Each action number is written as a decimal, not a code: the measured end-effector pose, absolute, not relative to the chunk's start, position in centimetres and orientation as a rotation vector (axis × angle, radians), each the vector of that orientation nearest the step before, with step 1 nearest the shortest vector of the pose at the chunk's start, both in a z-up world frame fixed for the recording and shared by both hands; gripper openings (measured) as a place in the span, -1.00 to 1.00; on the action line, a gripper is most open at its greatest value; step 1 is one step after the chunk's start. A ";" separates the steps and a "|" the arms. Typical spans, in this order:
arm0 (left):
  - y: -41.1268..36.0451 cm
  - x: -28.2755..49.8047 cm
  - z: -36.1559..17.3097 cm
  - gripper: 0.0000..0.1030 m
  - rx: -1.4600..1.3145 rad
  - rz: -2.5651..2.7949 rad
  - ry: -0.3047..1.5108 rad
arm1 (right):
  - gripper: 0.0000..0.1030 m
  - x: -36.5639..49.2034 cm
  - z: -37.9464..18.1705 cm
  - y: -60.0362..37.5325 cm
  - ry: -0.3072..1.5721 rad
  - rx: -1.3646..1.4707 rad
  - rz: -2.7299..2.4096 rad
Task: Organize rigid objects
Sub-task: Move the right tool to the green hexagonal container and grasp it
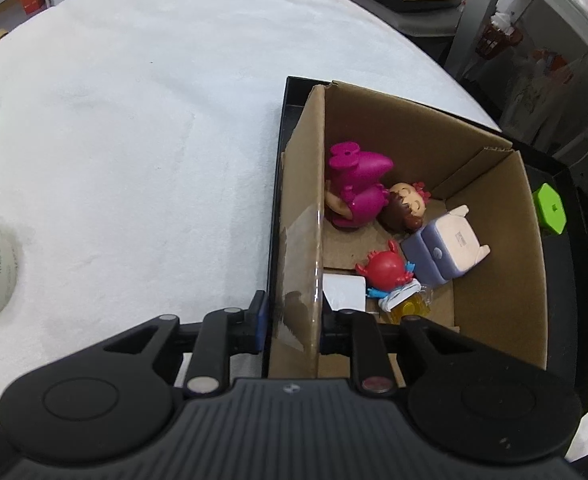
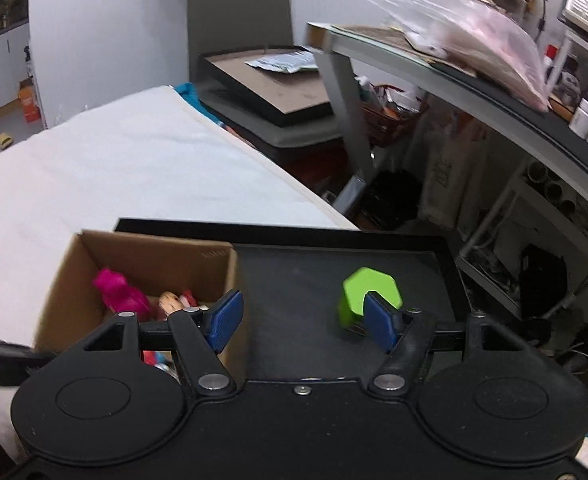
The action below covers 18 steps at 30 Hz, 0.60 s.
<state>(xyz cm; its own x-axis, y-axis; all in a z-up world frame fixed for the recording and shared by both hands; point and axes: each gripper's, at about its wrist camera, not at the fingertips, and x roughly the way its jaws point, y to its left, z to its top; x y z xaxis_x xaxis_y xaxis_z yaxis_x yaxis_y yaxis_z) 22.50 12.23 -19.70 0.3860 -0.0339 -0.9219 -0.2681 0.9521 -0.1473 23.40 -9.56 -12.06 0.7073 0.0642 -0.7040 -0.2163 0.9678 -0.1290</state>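
White cloth [image 1: 133, 120] covers the bed-like surface you work on, with a grey desk [image 2: 474, 92] and shelving crowding the far side at two o'clock. On it sits a black tray [image 2: 314, 276], and in the tray's left part stands an open cardboard box [image 1: 474, 184]. Your left gripper [image 1: 294, 316] straddles the box's near-left wall, its jaws closed on that cardboard, one blue pad outside and the other finger inside. Within the box lie a magenta toy [image 1: 358, 184] at eleven o'clock, a doll head with brown hair [image 1: 404, 208] touching it, a lilac-and-cream block toy [image 1: 446, 248] at the centre, and a red round figure [image 1: 386, 270] just beside that toward six o'clock, above a yellow piece [image 1: 410, 308]. Your right gripper [image 2: 302, 320] hovers over the bare tray floor with its jaws standing apart and nothing between them. Just behind its right pad, a green hexagonal piece [image 2: 368, 284] rests on the tray, outside the box at three o'clock.
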 end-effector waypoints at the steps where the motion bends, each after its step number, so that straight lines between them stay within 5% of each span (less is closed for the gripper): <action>1: 12.1 22.5 -19.6 -0.58 -0.286 0.161 1.172 | 0.28 23.3 -12.2 -9.9 0.771 -0.208 0.155; 12: 10.9 23.6 -18.4 -0.54 -0.206 0.222 1.194 | 0.45 23.5 -13.6 -13.3 0.763 -0.169 0.162; 18: 10.0 24.1 -18.2 -0.11 -0.151 0.267 1.205 | 0.46 24.3 -15.3 -15.8 0.768 -0.123 0.161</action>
<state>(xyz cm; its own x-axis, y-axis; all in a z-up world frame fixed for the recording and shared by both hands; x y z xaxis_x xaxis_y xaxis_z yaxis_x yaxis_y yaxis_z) 24.13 9.98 -18.19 0.3314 0.1236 -0.9354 -0.2835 0.9586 0.0262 24.33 -15.75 -15.34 0.7076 0.0997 -0.6995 -0.1896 0.9805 -0.0520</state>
